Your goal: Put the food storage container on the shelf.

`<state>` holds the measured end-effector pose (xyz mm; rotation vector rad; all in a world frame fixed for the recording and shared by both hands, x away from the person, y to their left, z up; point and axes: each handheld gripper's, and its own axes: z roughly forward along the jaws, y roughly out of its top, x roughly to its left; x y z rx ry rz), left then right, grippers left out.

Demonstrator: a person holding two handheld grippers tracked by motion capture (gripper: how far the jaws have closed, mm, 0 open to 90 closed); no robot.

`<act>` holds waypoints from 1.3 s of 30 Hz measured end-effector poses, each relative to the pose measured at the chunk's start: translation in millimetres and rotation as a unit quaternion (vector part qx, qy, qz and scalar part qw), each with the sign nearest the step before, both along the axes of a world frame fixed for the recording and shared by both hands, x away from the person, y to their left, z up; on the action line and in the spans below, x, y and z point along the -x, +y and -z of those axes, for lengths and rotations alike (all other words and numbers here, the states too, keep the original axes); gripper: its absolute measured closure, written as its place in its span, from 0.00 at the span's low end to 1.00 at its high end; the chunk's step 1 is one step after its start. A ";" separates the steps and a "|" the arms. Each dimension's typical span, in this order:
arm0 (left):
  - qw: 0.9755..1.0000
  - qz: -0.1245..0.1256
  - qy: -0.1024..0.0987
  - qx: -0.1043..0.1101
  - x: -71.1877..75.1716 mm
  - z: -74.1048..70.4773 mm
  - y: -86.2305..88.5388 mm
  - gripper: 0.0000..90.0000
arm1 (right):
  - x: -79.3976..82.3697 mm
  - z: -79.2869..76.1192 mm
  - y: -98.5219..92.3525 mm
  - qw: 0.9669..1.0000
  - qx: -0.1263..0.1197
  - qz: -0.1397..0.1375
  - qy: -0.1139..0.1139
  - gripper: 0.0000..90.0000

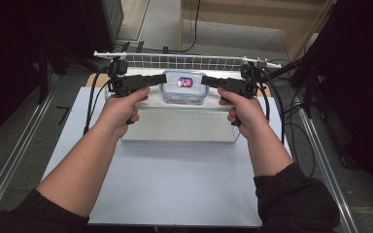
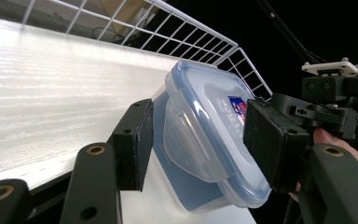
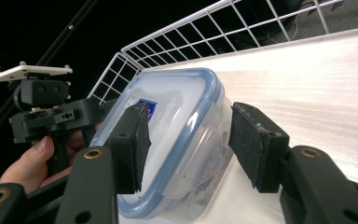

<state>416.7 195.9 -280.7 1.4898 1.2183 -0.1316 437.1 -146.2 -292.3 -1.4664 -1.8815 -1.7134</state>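
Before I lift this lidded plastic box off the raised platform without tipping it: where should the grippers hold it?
Take the lidded plastic box at its two short ends, the left gripper coming from its left and the right gripper from its right, one jaw above the lid and one below its rim. It sits flat, and the blue-edged lid overhangs, probably giving the pads a ledge.

A pale blue-grey table [image 1: 175, 184] sits centre stage, with a white raised platform [image 1: 179, 124] on top of it. Behind that runs a white wire grid fence [image 1: 184, 61]. Grey floor [image 1: 14, 126] on both sides, metal rails [image 1: 9, 160] flanking the table. Dark curtains [image 1: 364, 73] close in left and right, and a light wooden panel [image 1: 252, 14] stands at the back. Light glares bright off the platform.
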 end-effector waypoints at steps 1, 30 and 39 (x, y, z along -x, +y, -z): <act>1.000 -0.003 -0.001 0.001 0.6 -0.8 0.1 0.48 | 0.3 -0.2 -0.1 1.000 0.002 0.000 -0.001 0.53; 0.995 -0.024 -0.076 -0.057 41.2 -5.7 12.6 0.47 | 41.1 -6.5 -22.7 0.996 0.053 0.039 -0.061 0.53; 0.992 -0.021 -0.102 -0.076 63.1 5.5 15.9 0.48 | 65.0 -3.3 -21.8 0.990 0.094 0.036 -0.096 0.52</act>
